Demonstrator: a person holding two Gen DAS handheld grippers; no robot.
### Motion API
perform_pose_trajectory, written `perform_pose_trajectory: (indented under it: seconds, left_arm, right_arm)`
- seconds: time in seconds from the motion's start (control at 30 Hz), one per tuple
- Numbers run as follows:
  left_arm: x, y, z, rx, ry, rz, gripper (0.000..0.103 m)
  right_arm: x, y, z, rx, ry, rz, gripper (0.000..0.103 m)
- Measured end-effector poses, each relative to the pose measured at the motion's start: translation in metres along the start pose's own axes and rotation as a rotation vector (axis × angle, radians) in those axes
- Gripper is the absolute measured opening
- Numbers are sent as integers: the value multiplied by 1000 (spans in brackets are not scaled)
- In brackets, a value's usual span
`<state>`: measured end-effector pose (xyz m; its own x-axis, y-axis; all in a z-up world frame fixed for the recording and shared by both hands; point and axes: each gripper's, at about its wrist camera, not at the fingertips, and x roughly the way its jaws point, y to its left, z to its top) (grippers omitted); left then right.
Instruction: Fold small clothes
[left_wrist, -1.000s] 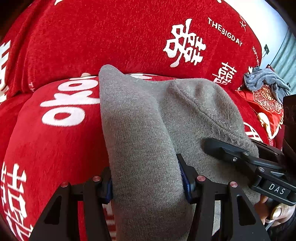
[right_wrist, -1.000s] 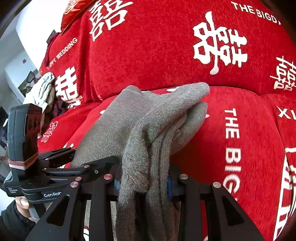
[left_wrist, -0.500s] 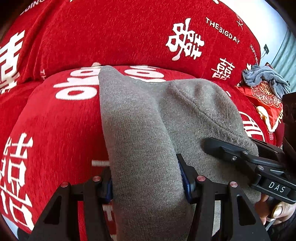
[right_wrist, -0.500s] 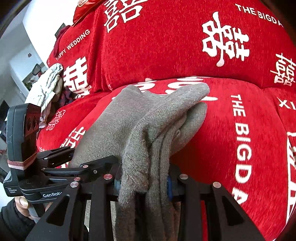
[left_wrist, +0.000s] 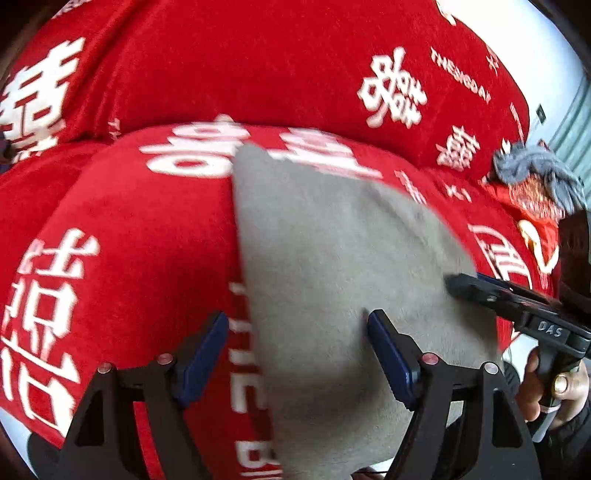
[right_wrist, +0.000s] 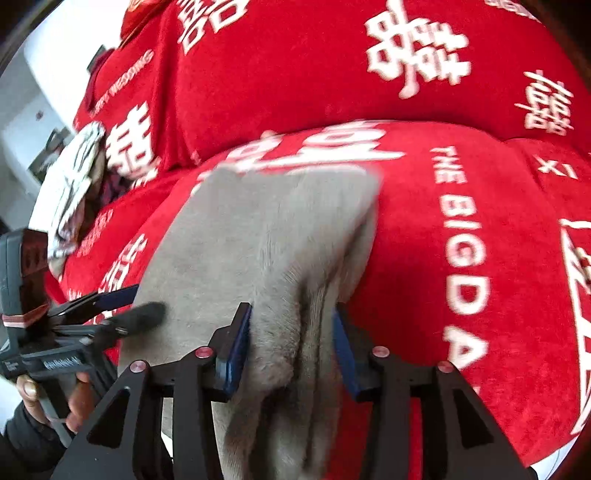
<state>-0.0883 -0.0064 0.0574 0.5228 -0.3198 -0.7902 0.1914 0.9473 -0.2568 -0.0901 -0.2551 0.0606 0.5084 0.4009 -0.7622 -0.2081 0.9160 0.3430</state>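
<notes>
Two sets of tongs on the go, and we've got a big red sofa cover (left_wrist: 155, 266) with white lettering under everything. Our folded grey knit garment (left_wrist: 332, 266) lies on the seat cushion. Left tongs (left_wrist: 295, 350) have just been opening and stand wide, left pad clear of the cloth. Right tongs (right_wrist: 291, 343) have been opening too, the bunched edge between their pads. A grey rag (left_wrist: 535, 170) sits well apart.

The garment (left_wrist: 332, 266) lies on the sofa seat (left_wrist: 129, 258), backrest (left_wrist: 240, 66) behind it.
</notes>
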Motion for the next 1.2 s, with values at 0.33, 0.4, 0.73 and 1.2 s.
perform_pose_trajectory:
  seconds: [0.33,0.4,0.73,1.2]
  left_arm:
    - [57,-6,49,61,103,184,100]
    - [72,-7,49,77,127,188,101]
    - [46,-7,38,68,73,207,102]
    - [19,-12,-4,106,16,254,102]
  right_arm:
    - [40,-1,59,3,59,83,64]
    - [59,-12,61,27,93,36,63]
    - [14,15,40,-77,5,54,64]
    - [-6,32,-48,-169,-50,70,63]
